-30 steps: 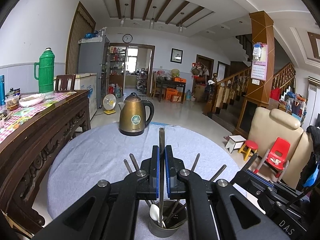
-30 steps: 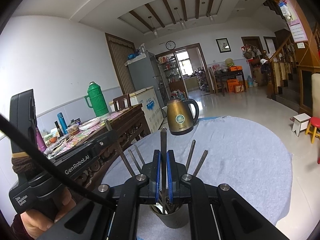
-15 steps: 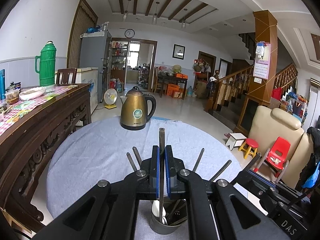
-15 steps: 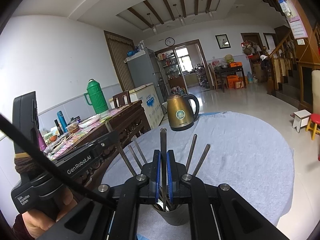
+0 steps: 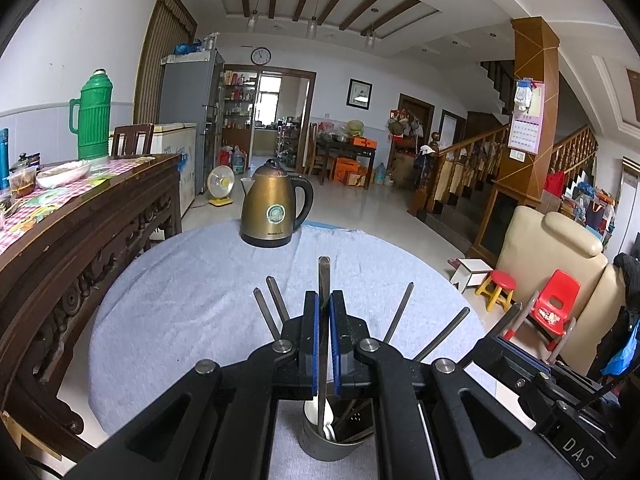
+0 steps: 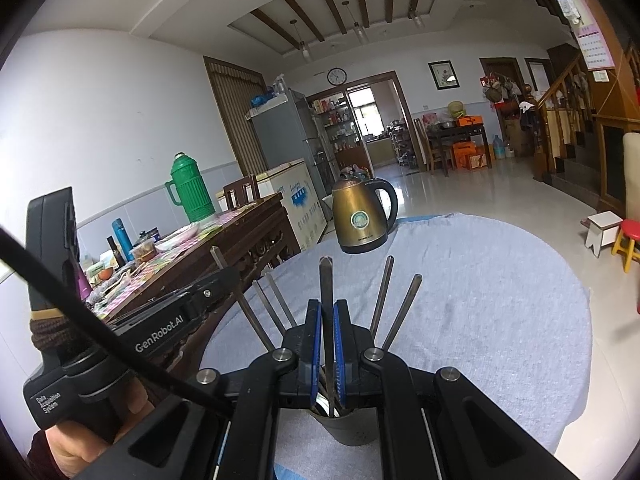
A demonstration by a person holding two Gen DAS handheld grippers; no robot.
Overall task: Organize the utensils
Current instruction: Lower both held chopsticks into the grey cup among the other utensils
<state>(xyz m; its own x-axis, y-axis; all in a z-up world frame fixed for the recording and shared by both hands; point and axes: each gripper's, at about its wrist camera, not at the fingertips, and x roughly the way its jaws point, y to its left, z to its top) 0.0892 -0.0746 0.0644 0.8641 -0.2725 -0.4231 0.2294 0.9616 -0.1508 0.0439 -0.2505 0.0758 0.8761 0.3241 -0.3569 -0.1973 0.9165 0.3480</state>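
My grey metal cup (image 5: 328, 446) full of utensils stands on the cloth-covered round surface (image 5: 192, 300), with the brass-coloured kettle (image 5: 274, 204) far behind it.

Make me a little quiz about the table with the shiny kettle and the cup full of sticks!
1. True or false: the kettle stands on the blue-grey cloth.
2. What does the left gripper pinch?
3. The grey cup holds: A) flowers B) metal utensils C) pencils

Key:
1. True.
2. A thin metal utensil handle standing up out of the cup.
3. B
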